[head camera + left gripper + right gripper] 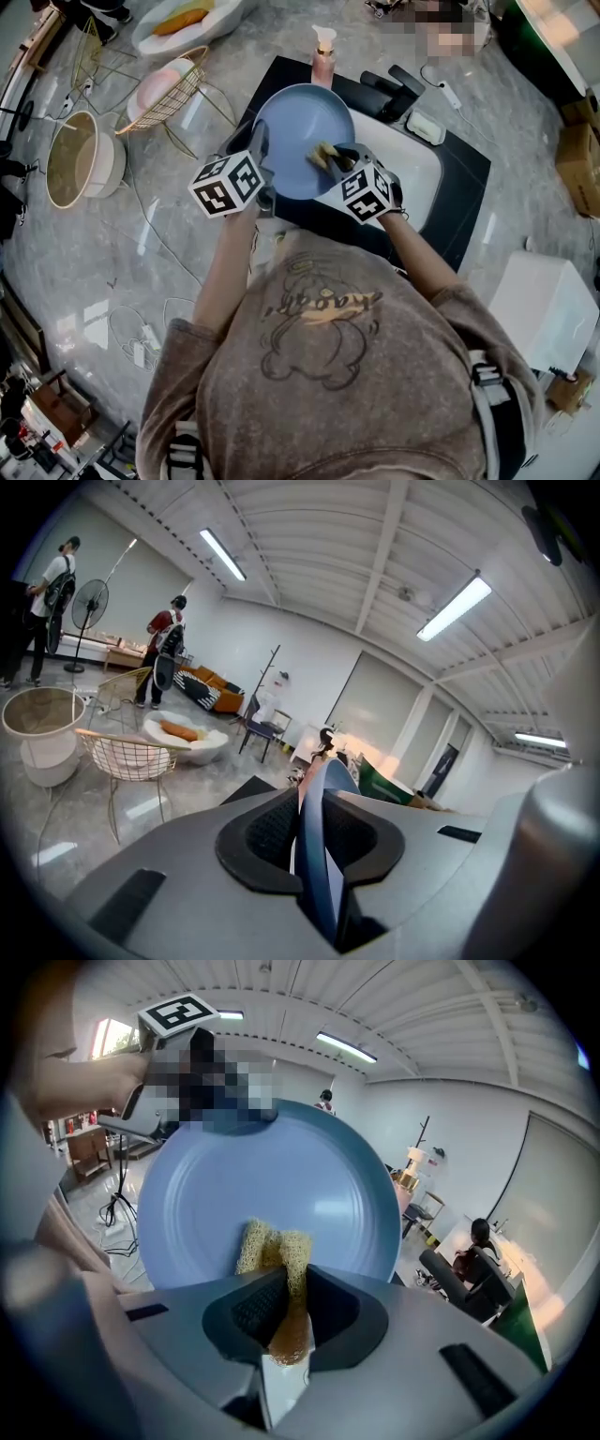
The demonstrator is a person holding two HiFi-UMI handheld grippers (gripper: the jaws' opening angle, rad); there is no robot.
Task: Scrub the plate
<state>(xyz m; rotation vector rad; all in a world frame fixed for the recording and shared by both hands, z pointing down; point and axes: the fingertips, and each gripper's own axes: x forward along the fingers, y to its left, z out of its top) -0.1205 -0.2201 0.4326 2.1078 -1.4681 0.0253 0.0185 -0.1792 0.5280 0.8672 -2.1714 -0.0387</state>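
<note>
A blue plate (305,141) is held tilted over the sink (427,173). My left gripper (261,159) is shut on its left rim; in the left gripper view the plate's edge (319,855) stands between the pads. My right gripper (330,161) is shut on a yellow scrub sponge (323,155). In the right gripper view the sponge (272,1255) sticks out from the jaws and lies against the lower middle of the plate's face (272,1185).
A pink soap bottle (323,56) and a black faucet (394,89) stand behind the sink. Wire baskets (164,94), a beige bucket (80,159) and cables (141,328) lie on the grey counter at left. A white box (544,309) sits at right.
</note>
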